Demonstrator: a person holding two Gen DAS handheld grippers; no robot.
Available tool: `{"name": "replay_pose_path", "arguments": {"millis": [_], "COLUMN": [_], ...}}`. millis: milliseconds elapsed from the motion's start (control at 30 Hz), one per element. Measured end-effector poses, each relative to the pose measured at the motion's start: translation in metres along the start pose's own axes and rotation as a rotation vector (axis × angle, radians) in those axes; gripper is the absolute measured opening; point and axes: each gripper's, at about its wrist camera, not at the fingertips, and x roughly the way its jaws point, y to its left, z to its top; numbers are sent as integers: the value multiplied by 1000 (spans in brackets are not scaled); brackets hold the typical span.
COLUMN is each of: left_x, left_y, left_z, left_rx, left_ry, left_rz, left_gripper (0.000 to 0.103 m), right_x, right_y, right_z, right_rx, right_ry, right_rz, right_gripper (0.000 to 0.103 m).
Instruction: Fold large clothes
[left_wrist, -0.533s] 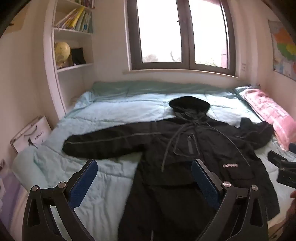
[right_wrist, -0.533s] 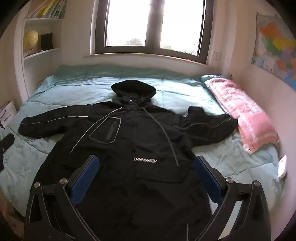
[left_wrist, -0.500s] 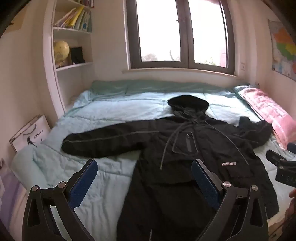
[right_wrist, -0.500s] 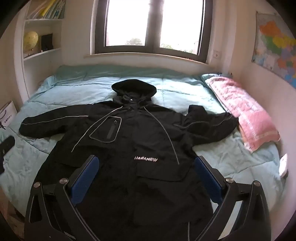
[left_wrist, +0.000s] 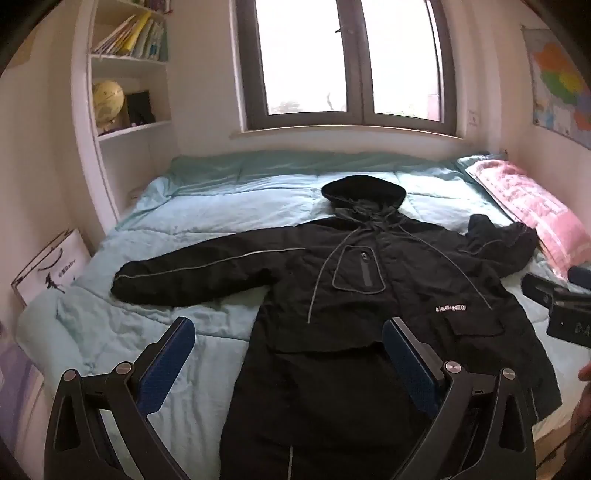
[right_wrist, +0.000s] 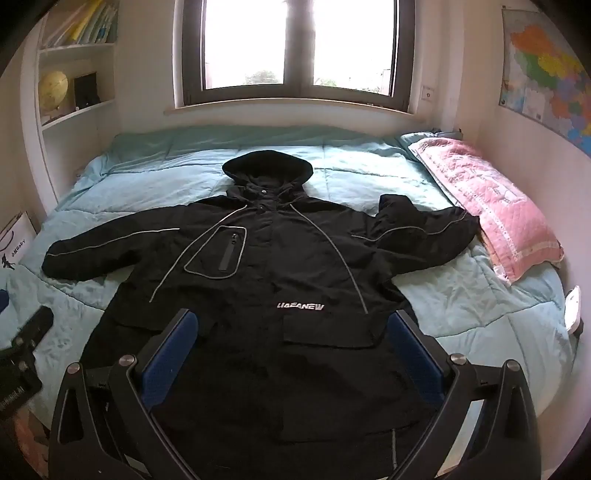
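Observation:
A large black hooded jacket (left_wrist: 369, 295) lies flat, front up, on the light blue bed (left_wrist: 207, 206), hood toward the window and both sleeves spread sideways. It also shows in the right wrist view (right_wrist: 280, 280). My left gripper (left_wrist: 288, 350) is open and empty, held above the jacket's lower left side. My right gripper (right_wrist: 291, 343) is open and empty, held above the jacket's lower middle. The right sleeve (right_wrist: 424, 236) is bunched near the pillow. The right gripper's body (left_wrist: 557, 306) shows at the left view's right edge.
A pink pillow (right_wrist: 487, 199) lies at the bed's right side. A white shelf unit with a globe (left_wrist: 107, 99) stands at the left wall. A white paper bag (left_wrist: 48, 269) leans by the bed's left. A window is behind the bed and a map (right_wrist: 546, 74) hangs right.
Both views have shifted only slightly; the jacket lies as before and both grippers stay open.

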Motion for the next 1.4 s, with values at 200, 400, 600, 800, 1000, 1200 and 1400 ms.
{"name": "replay_pose_path", "arguments": {"millis": [200, 400, 600, 800, 1000, 1200, 1400], "left_x": [19, 35, 49, 61, 69, 75, 79], "left_y": [0, 1, -1, -3, -1, 3, 9], "left_z": [-5, -7, -9, -12, -15, -18, -19], "left_rx": [-1, -19, -32, -57, -72, -89, -99], "left_ry": [40, 65, 102, 130, 147, 169, 179], "left_rz": [-32, -36, -47, -59, -61, -63, -53], "left_gripper": [101, 101, 101, 101, 101, 101, 101], "right_x": [8, 23, 37, 48, 56, 62, 62], "right_y": [4, 9, 5, 0, -2, 5, 14], "right_z": [10, 20, 19, 17, 14, 12, 14], "right_rx": [-20, -24, 4, 19, 34, 24, 6], "right_ry": [1, 13, 39, 57, 81, 97, 98], "right_rz": [-15, -7, 4, 3, 20, 22, 27], "right_gripper": [103, 103, 103, 103, 103, 103, 103]}}
